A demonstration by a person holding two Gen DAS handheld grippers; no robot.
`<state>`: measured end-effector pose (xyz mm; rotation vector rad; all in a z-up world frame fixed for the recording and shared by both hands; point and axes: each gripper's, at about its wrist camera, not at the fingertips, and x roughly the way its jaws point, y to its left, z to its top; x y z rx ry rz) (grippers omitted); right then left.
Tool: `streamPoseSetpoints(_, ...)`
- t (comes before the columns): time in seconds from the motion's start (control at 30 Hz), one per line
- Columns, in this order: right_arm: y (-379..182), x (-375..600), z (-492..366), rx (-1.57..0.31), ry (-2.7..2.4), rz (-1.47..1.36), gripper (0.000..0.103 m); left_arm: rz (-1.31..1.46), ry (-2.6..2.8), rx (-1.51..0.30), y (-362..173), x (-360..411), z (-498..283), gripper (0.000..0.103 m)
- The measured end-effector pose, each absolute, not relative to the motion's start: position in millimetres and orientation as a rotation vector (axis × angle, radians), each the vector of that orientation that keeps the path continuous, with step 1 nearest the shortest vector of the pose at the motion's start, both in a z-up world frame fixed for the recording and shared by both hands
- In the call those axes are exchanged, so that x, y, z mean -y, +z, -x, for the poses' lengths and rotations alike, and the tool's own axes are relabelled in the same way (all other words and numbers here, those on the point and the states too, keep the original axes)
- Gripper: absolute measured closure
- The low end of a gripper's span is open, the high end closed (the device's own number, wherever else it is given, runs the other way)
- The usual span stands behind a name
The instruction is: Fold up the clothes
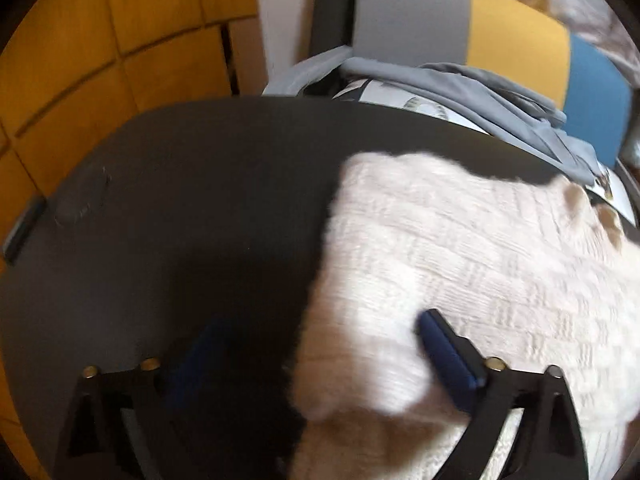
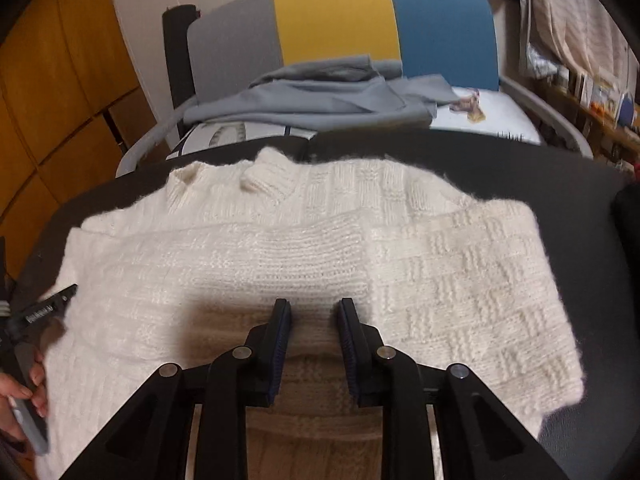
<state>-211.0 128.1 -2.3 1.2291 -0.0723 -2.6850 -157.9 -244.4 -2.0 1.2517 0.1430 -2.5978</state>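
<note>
Sweater (image 2: 320, 248) lay widthwise beneath your right gripper (image 2: 314, 320), fingers parted, nearer than your wide-open left gripper (image 1: 320, 344).

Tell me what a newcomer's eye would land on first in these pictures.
First, the cream chunky-knit sweater spread across the dark round table, partly folded. Next, the right tool hovering over the sweater's middle with its jaws apart, and the left tool open at the sweater's left edge. Behind the table, a grey, yellow and blue striped chair holds a crumpled grey garment.
</note>
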Motion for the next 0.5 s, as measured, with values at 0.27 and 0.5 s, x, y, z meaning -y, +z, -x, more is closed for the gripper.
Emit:
streamPoseSetpoints(0.27, 27.8, -143.3, 155.5, 0.135, -2.656, -1.218, 0.077, -1.275, -2.667, -0.200, 16.4, 246.5, 116.1, 0.008)
streamPoseSetpoints(0.5, 22.8, -180.9, 56.2, 0.111, -2.566, -1.353, 0.076, -1.358, -2.721, -0.141, 15.6, 254.4, 53.1, 0.008)
